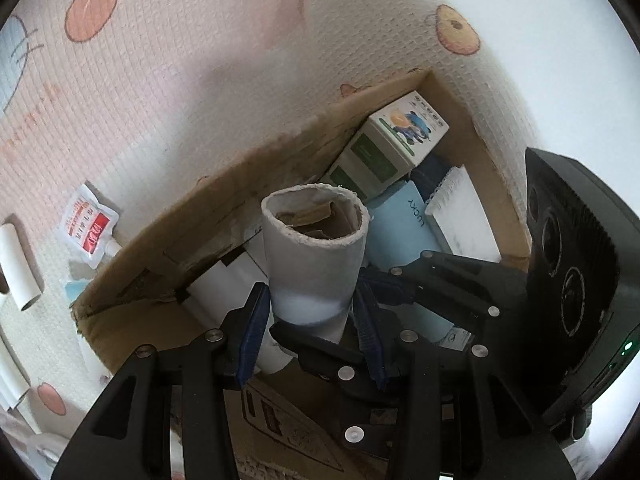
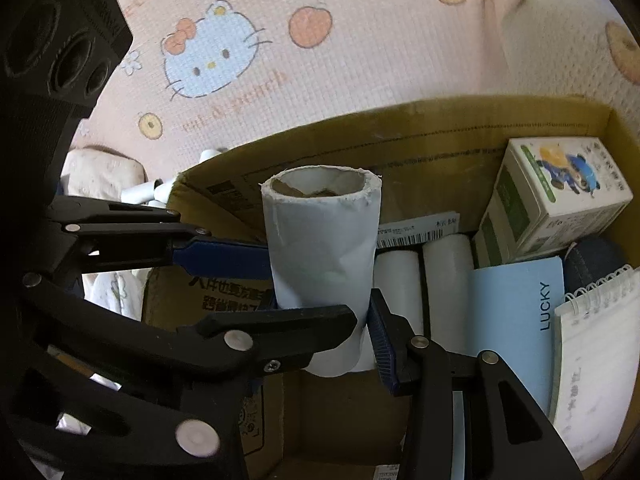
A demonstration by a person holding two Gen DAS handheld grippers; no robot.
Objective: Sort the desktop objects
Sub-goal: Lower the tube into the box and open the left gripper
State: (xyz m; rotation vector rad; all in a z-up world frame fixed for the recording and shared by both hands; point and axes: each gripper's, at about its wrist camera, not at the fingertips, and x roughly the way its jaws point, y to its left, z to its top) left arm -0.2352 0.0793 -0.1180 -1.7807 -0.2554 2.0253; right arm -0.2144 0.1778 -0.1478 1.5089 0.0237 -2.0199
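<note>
Both the left gripper & right gripper pinch the paper tube low down, half open; it looks light & squashy, so squeeze soft.

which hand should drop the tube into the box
Left, marginally: the left tongs and right tongs both clamp the paper tube over the cardboard box, but the left's pads flank it squarely.

A torn-rimmed white paper tube stands over the open brown cardboard box. In the right wrist view, two white rolls lie at its 3 o'clock, then a pale-blue "LUCKY" notebook, a spiral notepad and, at 2 o'clock, a green-and-white printed carton.
</note>
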